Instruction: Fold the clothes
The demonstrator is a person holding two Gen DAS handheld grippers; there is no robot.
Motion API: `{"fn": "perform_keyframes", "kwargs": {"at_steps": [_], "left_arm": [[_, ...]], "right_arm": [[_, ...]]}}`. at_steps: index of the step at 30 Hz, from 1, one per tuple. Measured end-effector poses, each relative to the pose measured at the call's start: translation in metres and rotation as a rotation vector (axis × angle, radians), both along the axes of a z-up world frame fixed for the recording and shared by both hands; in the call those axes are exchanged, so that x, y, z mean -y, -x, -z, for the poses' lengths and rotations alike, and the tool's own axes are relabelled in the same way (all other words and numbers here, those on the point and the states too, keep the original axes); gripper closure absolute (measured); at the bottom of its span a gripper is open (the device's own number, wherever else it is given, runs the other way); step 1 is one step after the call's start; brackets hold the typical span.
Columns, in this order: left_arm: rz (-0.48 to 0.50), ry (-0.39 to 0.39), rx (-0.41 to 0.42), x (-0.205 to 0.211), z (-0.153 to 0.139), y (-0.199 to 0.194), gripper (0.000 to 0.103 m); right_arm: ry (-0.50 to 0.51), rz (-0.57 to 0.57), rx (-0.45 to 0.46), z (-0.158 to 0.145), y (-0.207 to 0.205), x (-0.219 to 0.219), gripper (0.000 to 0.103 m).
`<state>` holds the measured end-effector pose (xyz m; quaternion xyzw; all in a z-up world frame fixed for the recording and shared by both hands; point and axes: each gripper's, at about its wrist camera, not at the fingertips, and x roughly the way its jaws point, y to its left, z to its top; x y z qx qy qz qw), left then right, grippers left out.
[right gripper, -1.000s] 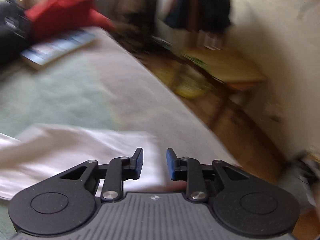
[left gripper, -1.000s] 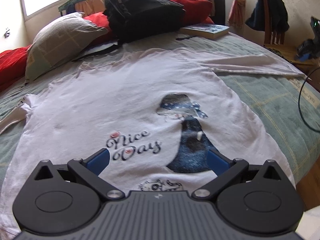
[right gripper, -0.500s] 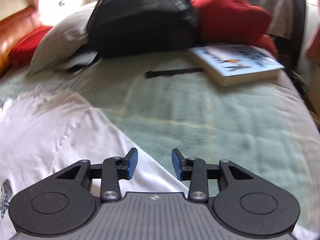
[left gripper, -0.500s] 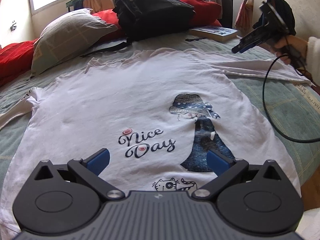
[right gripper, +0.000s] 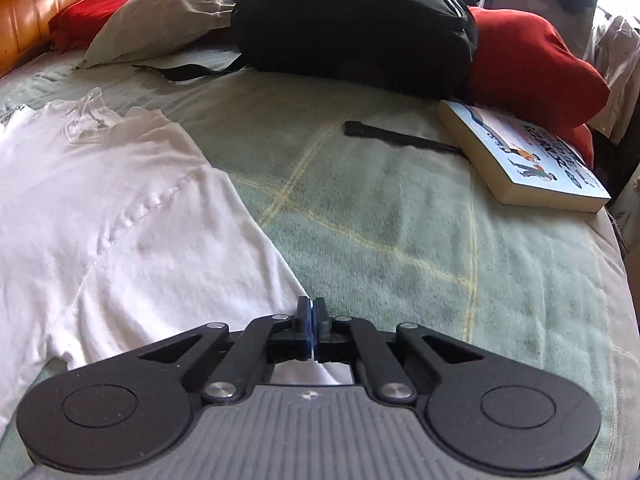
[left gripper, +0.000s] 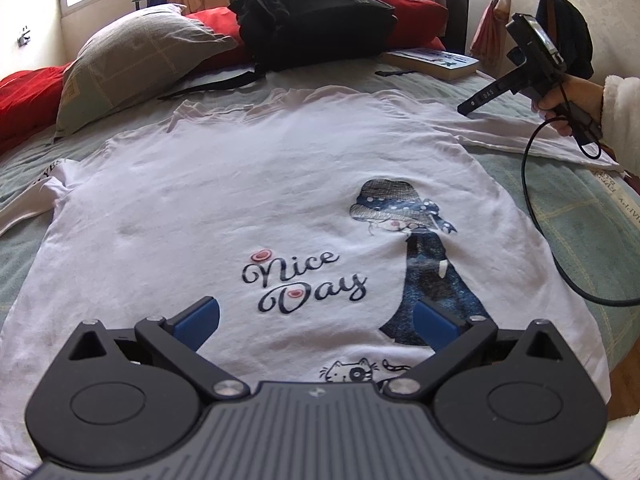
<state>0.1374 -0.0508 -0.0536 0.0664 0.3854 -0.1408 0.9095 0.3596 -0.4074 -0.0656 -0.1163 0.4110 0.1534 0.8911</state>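
Note:
A white long-sleeved T-shirt with a "Nice Day" print lies flat, front up, on the green bed cover. My left gripper hovers over its hem, open wide, with nothing between the fingers. The shirt's right sleeve stretches out toward the bed's right side. A hand holds my right gripper at the sleeve's far edge. In the right wrist view that gripper is shut where the sleeve's edge runs into its fingertips.
A black backpack sits at the head of the bed beside a grey pillow and red cushions. A book and a loose black strap lie beyond the sleeve. A black cable hangs over the bed's right side.
My right gripper has shut, from half open, and come down to the sleeve's edge. The left gripper has drifted slightly back and stayed open.

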Motion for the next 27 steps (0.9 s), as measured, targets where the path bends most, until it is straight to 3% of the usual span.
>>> {"fn": "perform_keyframes", "kwargs": {"at_steps": [7, 11, 14, 16, 21, 24, 27], "left_arm": [[-0.019, 0.017, 0.010, -0.008, -0.003, 0.001, 0.001], [-0.020, 0.023, 0.025, -0.012, -0.006, 0.004, 0.001], [-0.025, 0.019, 0.035, -0.014, -0.008, 0.004, 0.001], [-0.027, 0.023, 0.039, -0.016, -0.008, 0.004, 0.001], [-0.037, 0.028, 0.035, -0.025, -0.006, 0.004, 0.001], [-0.052, 0.034, 0.030, -0.030, -0.006, 0.003, 0.001], [-0.049, 0.046, 0.039, -0.033, -0.008, 0.004, 0.001]], "right_arm": [[-0.076, 0.121, 0.010, -0.007, -0.018, 0.010, 0.100], [-0.143, 0.185, 0.013, -0.026, -0.002, 0.011, 0.090], [-0.170, 0.246, -0.023, -0.027, 0.009, 0.005, 0.063], [-0.176, 0.306, -0.069, -0.020, 0.012, -0.001, 0.028], [-0.187, 0.451, -0.167, 0.001, 0.017, -0.013, 0.024], [-0.216, 0.499, -0.121, 0.009, -0.002, -0.007, 0.011], [-0.186, 0.500, -0.074, 0.010, -0.017, -0.004, 0.011]]}}
